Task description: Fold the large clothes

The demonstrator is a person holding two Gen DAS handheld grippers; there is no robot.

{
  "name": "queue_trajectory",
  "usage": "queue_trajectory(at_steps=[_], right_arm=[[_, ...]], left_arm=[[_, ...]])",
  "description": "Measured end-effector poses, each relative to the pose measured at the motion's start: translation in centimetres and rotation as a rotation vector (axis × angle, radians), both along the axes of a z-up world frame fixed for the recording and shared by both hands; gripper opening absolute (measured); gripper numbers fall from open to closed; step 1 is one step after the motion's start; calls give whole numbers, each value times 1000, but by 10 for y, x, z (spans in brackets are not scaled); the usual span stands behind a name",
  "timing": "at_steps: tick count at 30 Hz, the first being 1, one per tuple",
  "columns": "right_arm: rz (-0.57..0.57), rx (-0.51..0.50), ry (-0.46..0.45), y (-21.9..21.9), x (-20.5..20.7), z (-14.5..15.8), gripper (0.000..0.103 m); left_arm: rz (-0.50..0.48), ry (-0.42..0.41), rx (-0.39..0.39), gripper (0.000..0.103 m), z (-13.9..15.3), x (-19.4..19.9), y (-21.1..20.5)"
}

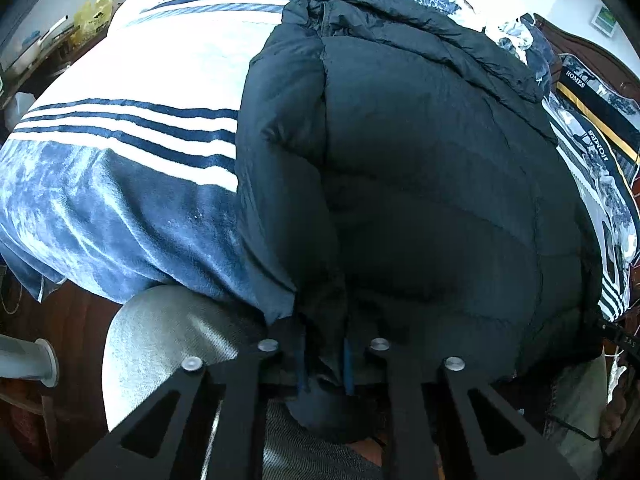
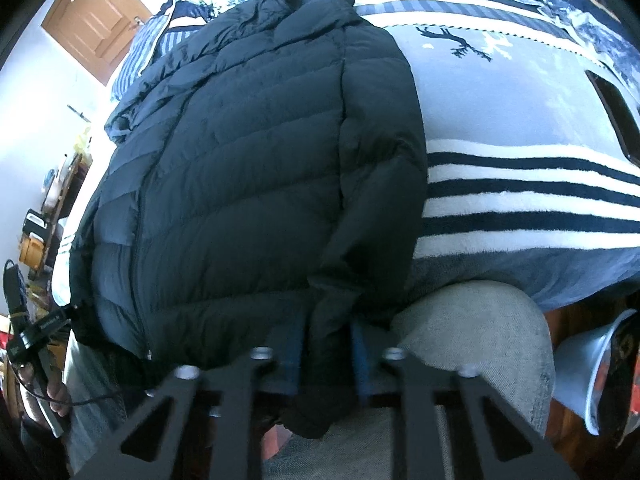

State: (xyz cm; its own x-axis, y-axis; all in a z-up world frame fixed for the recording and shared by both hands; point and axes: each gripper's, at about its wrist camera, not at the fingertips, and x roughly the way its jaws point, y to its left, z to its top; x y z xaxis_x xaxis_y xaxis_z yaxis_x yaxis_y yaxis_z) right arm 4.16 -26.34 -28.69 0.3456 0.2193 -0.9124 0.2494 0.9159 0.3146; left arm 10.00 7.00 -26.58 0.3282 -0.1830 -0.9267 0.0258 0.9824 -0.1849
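Black quilted jacket (image 1: 420,168) stretches lengthwise away up the bed (image 1: 132,80); my left gripper (image 1: 324,364) is clenched on its near hem. Right view: right gripper (image 2: 328,364) pinches the sleeve cuff (image 2: 320,360) likewise.

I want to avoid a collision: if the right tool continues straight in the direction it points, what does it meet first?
The right tool already pinches the black puffer jacket at its near edge, so going on would likely only push into the jacket's padded body.

Black puffer jacket (image 2: 256,184) spread on striped blanket (image 2: 520,200), sleeve cuff (image 2: 324,360) pinched between right gripper (image 2: 326,364) fingers, wooden door (image 2: 96,20) behind
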Motion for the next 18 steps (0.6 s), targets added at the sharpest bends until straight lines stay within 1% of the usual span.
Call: queue_trajectory(at_steps=[1, 3, 5, 7, 8, 10, 12, 14, 15, 17, 18], right_arm=[[2, -1, -3, 0, -1, 1, 8], [-5, 11, -18, -3, -4, 5, 4], [-10, 37, -46, -7, -10, 13, 3], [-16, 50, -80, -14, -17, 26, 3], [-20, 58, -96, -17, -20, 32, 2], [-22, 91, -144, -24, -28, 49, 2], [-21, 93, -178, -25, -33, 63, 2], [-21, 104, -206, -25, -33, 78, 2], [-27, 105, -210, -27, -32, 81, 2], [-53, 115, -194, -32, -29, 79, 3], [-77, 105, -189, -34, -28, 76, 5]], left_arm=[[1, -5, -7, 8, 2, 0, 2], [14, -33, -19, 4, 9, -3, 7], [21, -67, -44, 3, 21, -5, 14], [29, -123, -93, 3, 37, -11, 26], [34, -163, -127, 3, 50, -14, 34], [32, -227, -182, 2, 70, -19, 46], [38, -273, -196, 2, 90, -22, 58], [39, -287, -209, 2, 100, -20, 65], [36, -276, -220, 2, 101, -18, 68], [23, -260, -203, 2, 98, -15, 68], [17, -246, -188, 2, 94, -14, 66]])
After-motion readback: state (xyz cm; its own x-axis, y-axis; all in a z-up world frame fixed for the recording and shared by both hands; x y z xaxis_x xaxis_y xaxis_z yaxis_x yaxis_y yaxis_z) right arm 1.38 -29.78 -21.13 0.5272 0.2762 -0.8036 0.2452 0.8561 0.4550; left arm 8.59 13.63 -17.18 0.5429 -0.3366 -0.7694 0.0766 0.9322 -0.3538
